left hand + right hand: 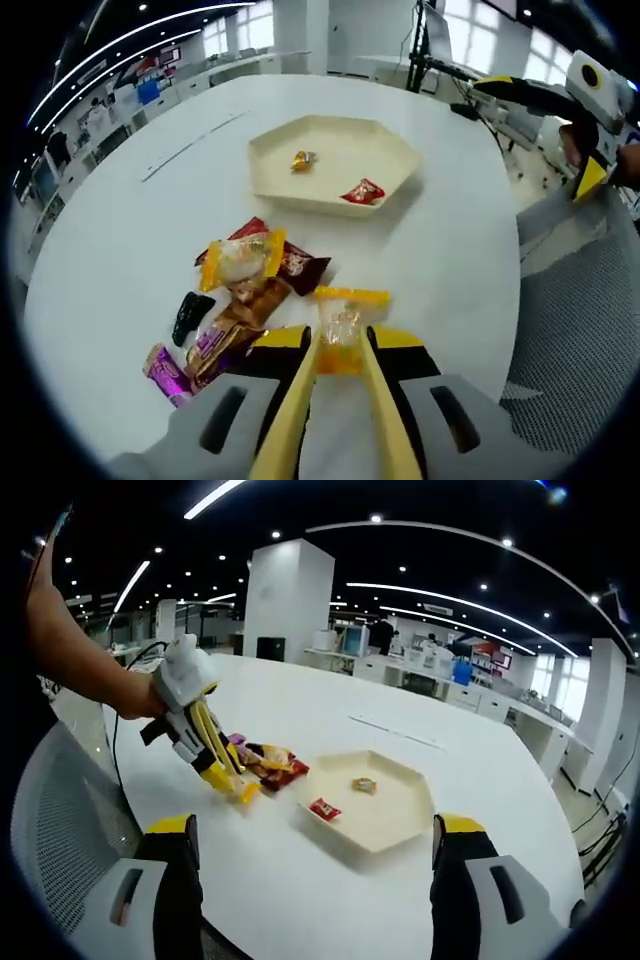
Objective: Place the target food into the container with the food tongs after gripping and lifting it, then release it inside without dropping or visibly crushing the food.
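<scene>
Nearest the tray (270,165), on its near side, my left gripper (341,345) had its tongs (290,420) closed narrowly on a yellow-wrapped sweet (342,330), which sat at the worktop (120,260) edge of the snack pile (235,300). I judged the sweet light and slightly soft inside a slick, crinkly film, so a hold across its plump middle, not the flat crimped ends, seemed safest, with only gentle pressure to avoid crushing it. Beside it towards the tray lay glossy packets in maroon, purple, brown and black, overlapping one another. Beyond them the tray was a shallow cream hexagon with a raised rim, smooth and matte, holding a red wrapped piece (363,191) near its near edge and a small gold one (303,159) further in. My right gripper (310,880) hung well back from the tray, jaws spread wide and carrying nothing.
</scene>
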A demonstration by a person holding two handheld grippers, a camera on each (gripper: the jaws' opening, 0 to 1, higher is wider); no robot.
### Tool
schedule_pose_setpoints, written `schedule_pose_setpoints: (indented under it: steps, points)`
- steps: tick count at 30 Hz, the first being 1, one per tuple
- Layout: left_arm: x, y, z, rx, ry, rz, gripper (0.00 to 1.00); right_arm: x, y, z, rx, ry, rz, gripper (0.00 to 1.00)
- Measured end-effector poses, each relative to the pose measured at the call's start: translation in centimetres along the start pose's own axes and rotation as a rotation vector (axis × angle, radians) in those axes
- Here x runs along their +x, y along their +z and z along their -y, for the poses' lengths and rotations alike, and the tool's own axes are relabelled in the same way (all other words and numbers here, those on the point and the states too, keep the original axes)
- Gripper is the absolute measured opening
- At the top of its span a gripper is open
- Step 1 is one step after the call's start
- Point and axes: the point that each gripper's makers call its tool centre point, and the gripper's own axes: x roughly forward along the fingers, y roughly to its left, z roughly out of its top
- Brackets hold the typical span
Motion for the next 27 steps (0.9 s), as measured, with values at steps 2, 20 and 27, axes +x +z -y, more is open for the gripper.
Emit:
schedule_pose_setpoints:
  steps: [2,20,27]
  points:
    - [-0.1,0.2,0.1,0.004,-0.010,-0.003,0.18,0.0,0.0,0.0,-0.001,-0.001,0.000,0.95]
    - [-2.9,5.0,-0.2,0.076,-0.082,0.032,0.19,0.0,0.1,-0.2,-0.004,0.006,0.007,0.94]
    - [-3.8,6.1,-0.2,0.126,-0.102,0.017,0.19,0.0,0.2,-0.1,-0.007,0.002,0.012,0.94]
